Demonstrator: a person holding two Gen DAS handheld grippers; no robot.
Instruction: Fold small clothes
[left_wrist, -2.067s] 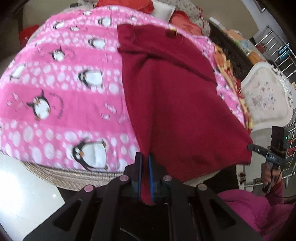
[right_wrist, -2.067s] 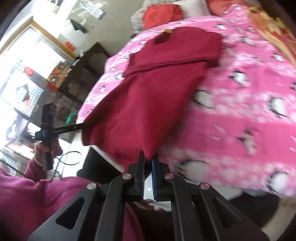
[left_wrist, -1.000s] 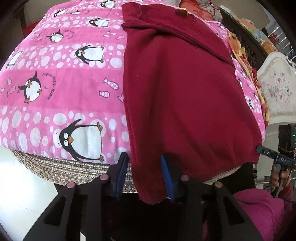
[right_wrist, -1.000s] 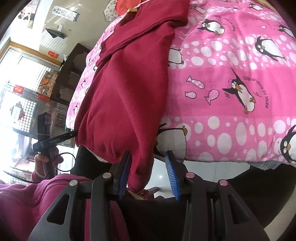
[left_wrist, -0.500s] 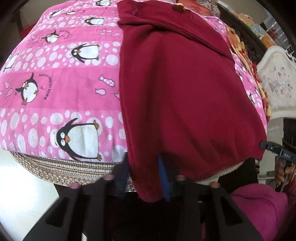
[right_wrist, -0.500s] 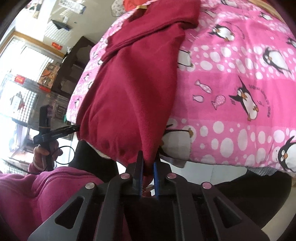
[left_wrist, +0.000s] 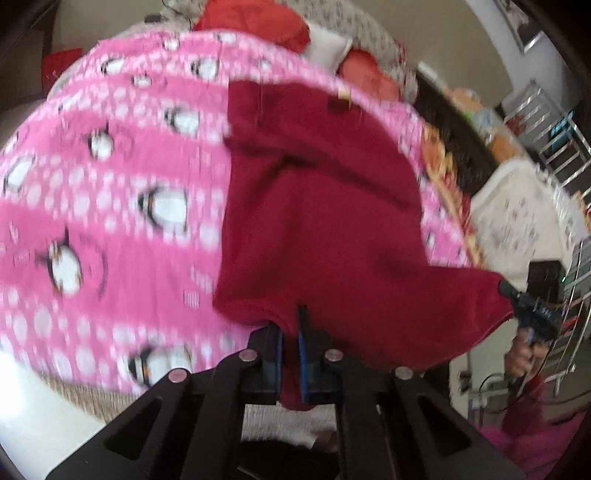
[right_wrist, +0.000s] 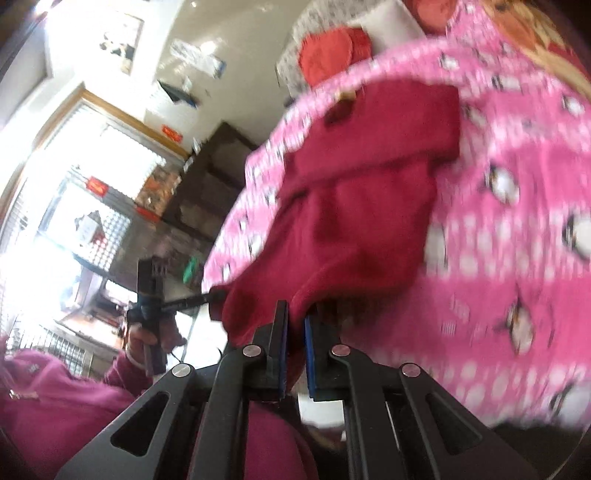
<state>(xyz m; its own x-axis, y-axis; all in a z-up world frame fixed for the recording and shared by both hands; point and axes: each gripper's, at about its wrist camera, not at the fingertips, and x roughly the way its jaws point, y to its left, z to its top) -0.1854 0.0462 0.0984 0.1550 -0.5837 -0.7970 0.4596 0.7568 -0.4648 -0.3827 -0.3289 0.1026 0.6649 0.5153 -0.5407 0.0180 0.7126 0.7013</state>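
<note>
While both pairs of fingers sit pinched almost closed on hem corners of the dark red garment (left_wrist: 325, 229), left gripper (left_wrist: 289, 332) and right gripper (right_wrist: 295, 325) lift its near edge off the penguin blanket (left_wrist: 110, 192) on the bed. Far end lies flat — carry both corners level toward the collar, keep the hem taut, both views blurred.

A pink penguin-print blanket (left_wrist: 110, 221) covers the bed, with red cushions (left_wrist: 255, 22) at its far end. A dark cabinet (right_wrist: 207, 184) stands by a bright window (right_wrist: 92, 177), though blur hides detail.
</note>
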